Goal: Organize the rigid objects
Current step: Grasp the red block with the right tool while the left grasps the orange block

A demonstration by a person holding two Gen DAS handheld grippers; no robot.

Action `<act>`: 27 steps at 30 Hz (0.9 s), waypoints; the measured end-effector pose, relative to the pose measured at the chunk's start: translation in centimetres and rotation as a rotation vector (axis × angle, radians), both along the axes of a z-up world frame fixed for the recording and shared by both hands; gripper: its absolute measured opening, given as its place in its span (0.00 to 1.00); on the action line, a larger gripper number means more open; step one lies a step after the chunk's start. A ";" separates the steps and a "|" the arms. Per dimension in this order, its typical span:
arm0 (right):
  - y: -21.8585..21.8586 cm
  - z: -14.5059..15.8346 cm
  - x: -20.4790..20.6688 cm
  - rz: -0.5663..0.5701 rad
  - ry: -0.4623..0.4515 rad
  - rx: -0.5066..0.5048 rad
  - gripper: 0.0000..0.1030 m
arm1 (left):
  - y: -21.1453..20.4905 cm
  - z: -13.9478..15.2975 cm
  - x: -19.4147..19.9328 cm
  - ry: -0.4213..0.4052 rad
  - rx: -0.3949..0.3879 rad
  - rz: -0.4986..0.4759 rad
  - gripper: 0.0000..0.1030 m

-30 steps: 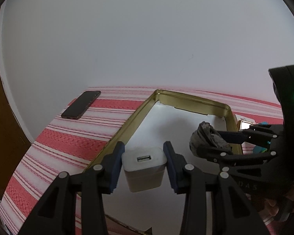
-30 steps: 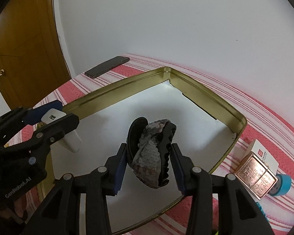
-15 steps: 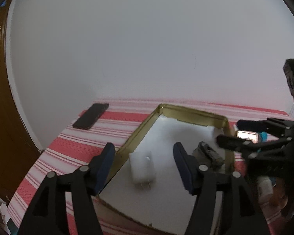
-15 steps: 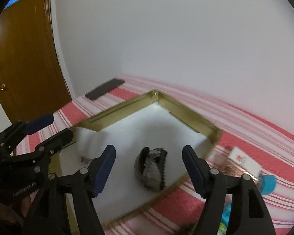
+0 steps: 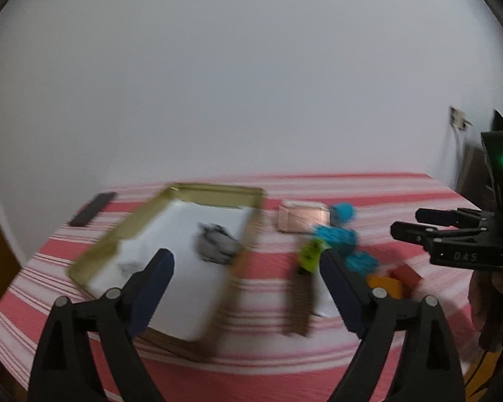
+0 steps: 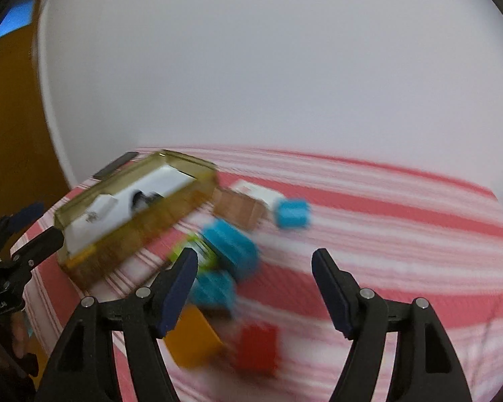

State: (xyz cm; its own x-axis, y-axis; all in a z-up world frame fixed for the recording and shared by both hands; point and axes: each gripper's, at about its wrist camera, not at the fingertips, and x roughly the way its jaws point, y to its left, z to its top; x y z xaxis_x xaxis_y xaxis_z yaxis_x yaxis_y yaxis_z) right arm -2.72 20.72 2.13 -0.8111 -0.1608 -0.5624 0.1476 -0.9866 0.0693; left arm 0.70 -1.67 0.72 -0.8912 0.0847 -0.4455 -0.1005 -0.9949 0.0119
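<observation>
The striped bench [image 5: 369, 187] carries everything, and the biggest thing on it is the gold tin tray [image 5: 214, 190], thin-walled and stiff, likely light; it is best left where it stands. Inside it, on the white liner, lie a dark lumpy piece [image 5: 216, 243], already put away, and a pale thing [image 6: 102, 205] too blurred to name.

Outside the tray, a copper-faced box [image 5: 303, 219] sits just beside its right wall. It looks hard and flat-sided, so fingers would take it across two opposite faces. Nearer the cameras lies a loose cluster: blue blocks [image 6: 231, 246], an orange block [image 6: 192, 341], a red block [image 6: 256, 348] and a small green piece [image 5: 310, 254]. These look like light, rigid plastic, probably smooth, so a square grip on parallel sides would suit them, taken one at a time from the cluster's edge. A dark phone [image 5: 92, 208] lies well apart, left of the tray.

The left gripper [image 5: 248, 281] has just been opening; its fingers stand wide with nothing between them. The right gripper [image 6: 255, 281] is likewise spread and empty, hanging over the blocks.
</observation>
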 end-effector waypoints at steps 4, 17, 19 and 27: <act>2.6 -2.1 1.3 -0.047 -0.048 -0.022 0.70 | 3.0 -1.0 -0.1 -0.032 -0.033 -0.062 0.87; 2.0 -4.6 1.3 0.023 -0.131 -0.035 0.64 | 5.2 -2.7 -0.3 -0.108 -0.035 -0.088 0.88; 2.0 -4.6 1.7 0.046 -0.132 -0.051 0.63 | 5.4 -2.8 -0.3 -0.107 -0.036 -0.088 0.88; 1.1 -5.6 1.2 0.072 -0.169 -0.011 0.57 | 5.3 -3.2 -0.5 -0.125 -0.023 -0.078 0.88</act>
